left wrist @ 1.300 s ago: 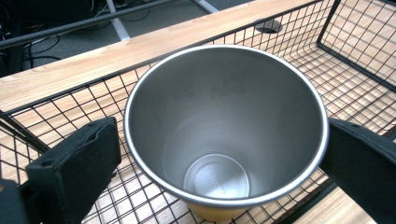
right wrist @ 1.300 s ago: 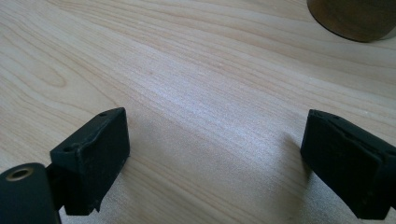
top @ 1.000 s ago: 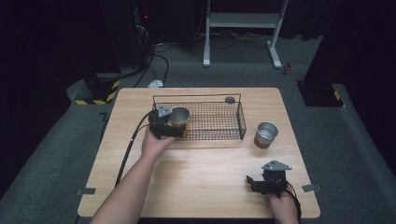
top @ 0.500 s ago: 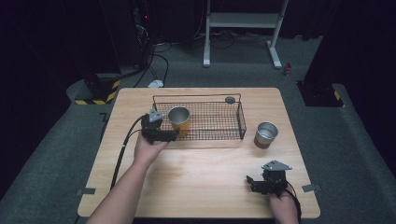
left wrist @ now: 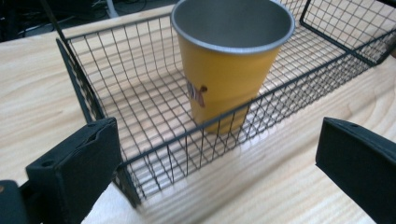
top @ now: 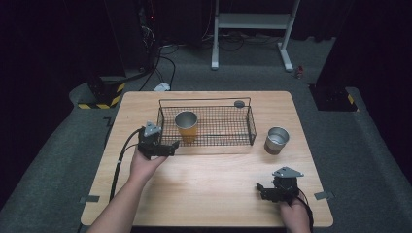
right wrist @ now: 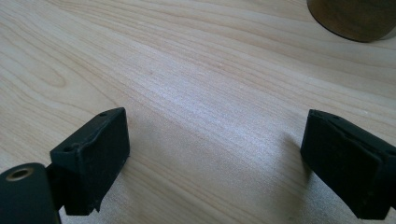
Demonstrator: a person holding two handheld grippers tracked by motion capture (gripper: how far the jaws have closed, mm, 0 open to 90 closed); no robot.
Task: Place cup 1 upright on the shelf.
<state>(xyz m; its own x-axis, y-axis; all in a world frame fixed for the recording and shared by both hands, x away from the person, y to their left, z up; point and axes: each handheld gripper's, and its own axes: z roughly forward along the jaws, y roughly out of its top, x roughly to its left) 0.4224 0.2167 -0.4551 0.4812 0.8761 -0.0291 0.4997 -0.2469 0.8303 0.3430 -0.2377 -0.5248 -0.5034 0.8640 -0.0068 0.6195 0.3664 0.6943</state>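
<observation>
The left gripper (top: pixel 167 148) hovers just outside the wire basket (top: pixel 250 124) holding the upright yellow cup (top: pixel 186 125), fingers spread wide and empty, like the right gripper's (top: pixel 266 190).

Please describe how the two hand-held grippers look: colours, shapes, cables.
Both the left gripper and the right gripper are black, with two blocky black jaws and a grey three-cornered plate on top. A black cable trails from the left one. The forearms are bare, without sleeves.

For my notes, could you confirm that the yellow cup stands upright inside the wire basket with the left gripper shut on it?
Not quite: the yellow cup does stand upright inside the wire basket, but the left gripper is open and clear of it, outside the basket's near wall, as the left gripper view shows.
</observation>
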